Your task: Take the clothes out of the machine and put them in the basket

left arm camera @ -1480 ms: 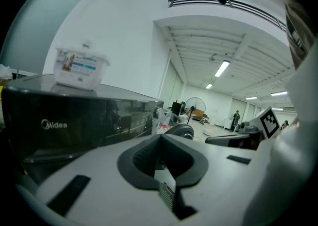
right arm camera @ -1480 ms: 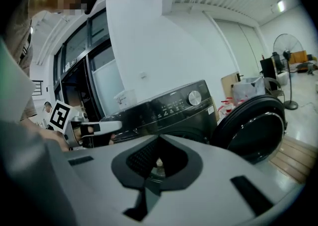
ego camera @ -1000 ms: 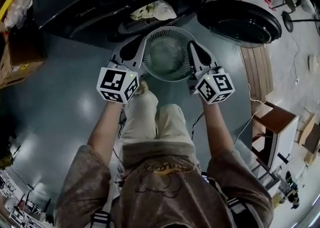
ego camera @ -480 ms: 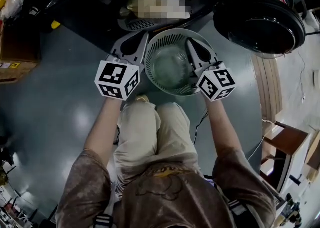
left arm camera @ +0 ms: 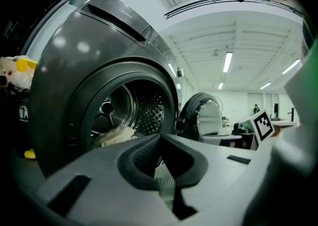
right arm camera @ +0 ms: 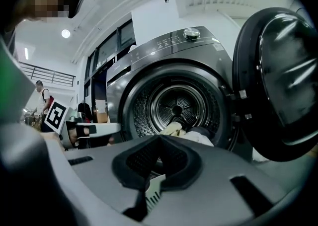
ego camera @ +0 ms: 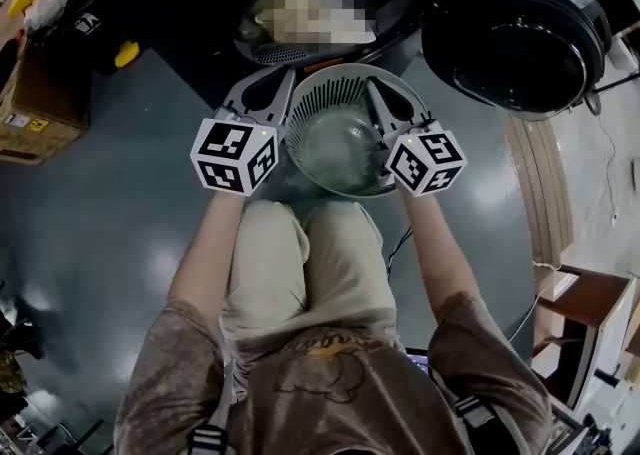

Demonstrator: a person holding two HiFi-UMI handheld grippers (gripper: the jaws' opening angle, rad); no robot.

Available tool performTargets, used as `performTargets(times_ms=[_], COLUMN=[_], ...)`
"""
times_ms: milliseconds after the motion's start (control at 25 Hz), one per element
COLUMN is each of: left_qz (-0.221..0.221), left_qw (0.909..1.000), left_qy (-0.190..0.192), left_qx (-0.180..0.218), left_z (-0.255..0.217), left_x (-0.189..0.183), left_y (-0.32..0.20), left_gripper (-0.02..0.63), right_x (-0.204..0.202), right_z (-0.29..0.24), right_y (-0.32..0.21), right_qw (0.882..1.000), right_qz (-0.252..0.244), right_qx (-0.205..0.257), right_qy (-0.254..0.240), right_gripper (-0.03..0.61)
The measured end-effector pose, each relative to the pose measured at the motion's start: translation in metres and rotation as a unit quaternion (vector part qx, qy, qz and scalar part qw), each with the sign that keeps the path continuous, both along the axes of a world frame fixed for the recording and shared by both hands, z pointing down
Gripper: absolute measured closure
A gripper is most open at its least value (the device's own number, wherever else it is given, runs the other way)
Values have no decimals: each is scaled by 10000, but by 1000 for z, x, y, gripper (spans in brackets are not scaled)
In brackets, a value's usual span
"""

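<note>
Nearest in the head view: the person's trouser legs (ego camera: 300,263), right behind the near rim of the laundry basket (ego camera: 335,83).

Left gripper (ego camera: 280,88) was on the basket's left rim and right gripper (ego camera: 385,98) on its right rim. Both gripper views confirmed the grip: each pair of jaws was closed narrow, with a strip of slotted basket rim pinched between the pads. The left view showed the strip (left arm camera: 166,186) low between its jaws, and the right view showed the same. Only the head view showed the basket interior, with a bare shiny bottom and nothing in it.

The basket's far rim sat just in front of the mouth of the front-load machine (right arm camera: 169,51).

The clothes (right arm camera: 191,133) were in the drum (right arm camera: 179,103). The gripper views showed them as a pale bundle plus a dark piece lying at the drum lip. The head view gave no detail there.

Edges and clearance:
- The open door (ego camera: 515,33) swung out on the right, near the right gripper but not touching it.
- Open grey floor (ego camera: 110,233) lay to the left.
- A cardboard box (ego camera: 30,113) stood well apart at the far left edge.

Far background, gripper views only: a hall with ceiling lights, and a person standing far off.
</note>
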State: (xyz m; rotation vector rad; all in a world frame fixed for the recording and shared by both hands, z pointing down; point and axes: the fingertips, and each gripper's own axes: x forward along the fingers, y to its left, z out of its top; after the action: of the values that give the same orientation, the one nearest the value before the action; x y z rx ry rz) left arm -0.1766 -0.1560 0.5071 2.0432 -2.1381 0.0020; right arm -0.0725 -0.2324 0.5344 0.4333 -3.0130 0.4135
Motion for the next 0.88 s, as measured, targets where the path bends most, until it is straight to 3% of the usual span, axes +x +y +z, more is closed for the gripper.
performTargets(times_ms=[360,640,760,880], left_qz=[-64,-155,-167,-221], left_qw=[9999,9998,9997,9996], left_qy=[-112,-25,-147,-157], left_qx=[-100,-80,-98,-88], left_z=[-1,2,-1,-4], left_x=[15,13,13,12], left_y=[4,6,6,7], left_gripper=[606,606,606,606], right_x=[6,-8,-23,-42], right_z=[-9,-3,-1,0], right_y=[-1,0,0,-4], right_qw=[9998,9996,9987,9969], right_qz=[-45,-242,-426,-667], right_qx=[119,116,281,372], right_qy=[-137,-59,75,187], right_gripper=[564,305,123,68])
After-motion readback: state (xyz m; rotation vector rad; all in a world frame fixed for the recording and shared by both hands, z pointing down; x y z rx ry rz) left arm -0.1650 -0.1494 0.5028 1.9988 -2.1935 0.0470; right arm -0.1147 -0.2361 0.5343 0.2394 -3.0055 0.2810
